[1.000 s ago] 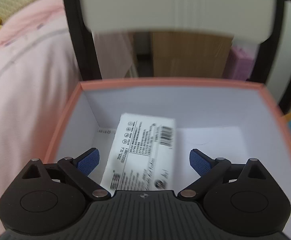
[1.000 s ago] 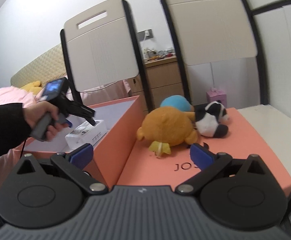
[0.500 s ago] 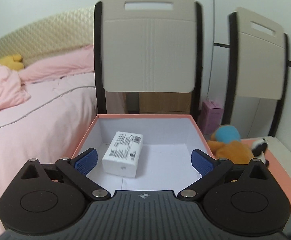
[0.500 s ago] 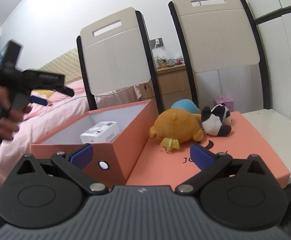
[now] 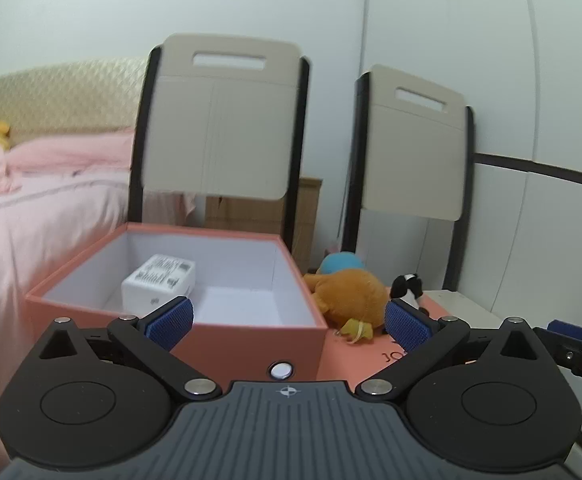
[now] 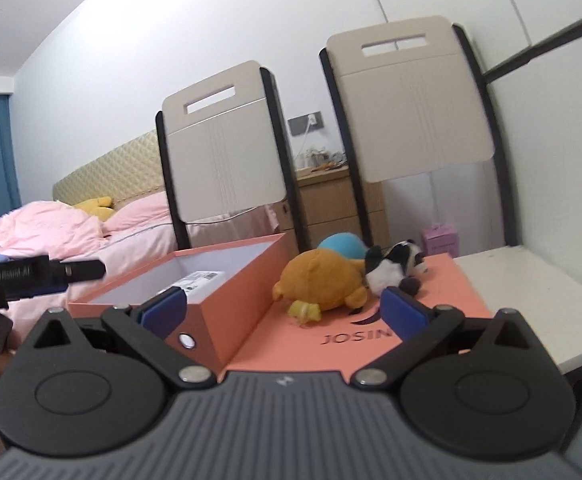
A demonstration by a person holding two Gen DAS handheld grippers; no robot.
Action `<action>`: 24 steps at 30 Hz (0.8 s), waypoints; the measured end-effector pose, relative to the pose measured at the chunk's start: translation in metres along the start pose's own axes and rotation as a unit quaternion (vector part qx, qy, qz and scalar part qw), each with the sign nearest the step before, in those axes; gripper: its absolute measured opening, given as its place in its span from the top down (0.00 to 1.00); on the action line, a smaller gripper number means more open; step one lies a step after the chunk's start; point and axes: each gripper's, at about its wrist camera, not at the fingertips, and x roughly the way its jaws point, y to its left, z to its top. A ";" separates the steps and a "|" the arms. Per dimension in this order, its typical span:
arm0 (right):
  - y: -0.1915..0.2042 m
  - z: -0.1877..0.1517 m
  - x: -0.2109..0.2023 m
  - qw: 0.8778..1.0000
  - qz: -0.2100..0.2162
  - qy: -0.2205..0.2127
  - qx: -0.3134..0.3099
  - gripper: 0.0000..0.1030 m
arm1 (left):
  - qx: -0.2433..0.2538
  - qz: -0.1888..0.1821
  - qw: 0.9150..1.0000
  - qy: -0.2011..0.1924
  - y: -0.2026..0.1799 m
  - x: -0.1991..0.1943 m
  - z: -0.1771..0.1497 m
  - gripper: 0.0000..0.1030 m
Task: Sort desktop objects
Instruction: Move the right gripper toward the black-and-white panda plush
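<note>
An open salmon box (image 5: 251, 332) (image 6: 227, 320) holds a white labelled package (image 5: 159, 284) (image 6: 203, 278) at its left side. To its right, on the salmon lid (image 6: 431, 300) (image 5: 371, 360), lie an orange plush (image 5: 351, 296) (image 6: 323, 280), a blue plush (image 5: 341, 264) (image 6: 343, 246) behind it and a black-and-white plush (image 5: 409, 288) (image 6: 391, 264). My left gripper (image 5: 289, 322) is open and empty, in front of the box. My right gripper (image 6: 281, 314) is open and empty, in front of the lid and the box's corner.
Two folded beige chairs (image 5: 219, 128) (image 6: 411, 100) stand behind the box and lid. A bed with pink bedding (image 5: 31, 208) (image 6: 51, 228) lies to the left. A white tabletop (image 6: 531, 300) extends right of the lid. A wooden cabinet (image 6: 331, 200) stands behind.
My left gripper has pulled back and up out of the box, leaving the white package lying inside. My right gripper has drawn back slightly, still open.
</note>
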 end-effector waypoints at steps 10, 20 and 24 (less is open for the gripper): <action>0.028 0.015 -0.009 1.000 -0.028 -0.001 0.012 0.00 | 0.009 -0.020 0.999 -0.034 0.014 -0.014 0.022 0.00; 0.057 0.044 0.017 0.999 -0.014 -0.038 0.010 0.00 | 0.036 0.022 0.997 -0.058 0.040 -0.014 0.050 0.00; 0.056 0.048 0.051 1.000 -0.010 -0.022 -0.015 0.00 | 0.044 0.041 0.996 -0.062 0.055 0.001 0.048 0.00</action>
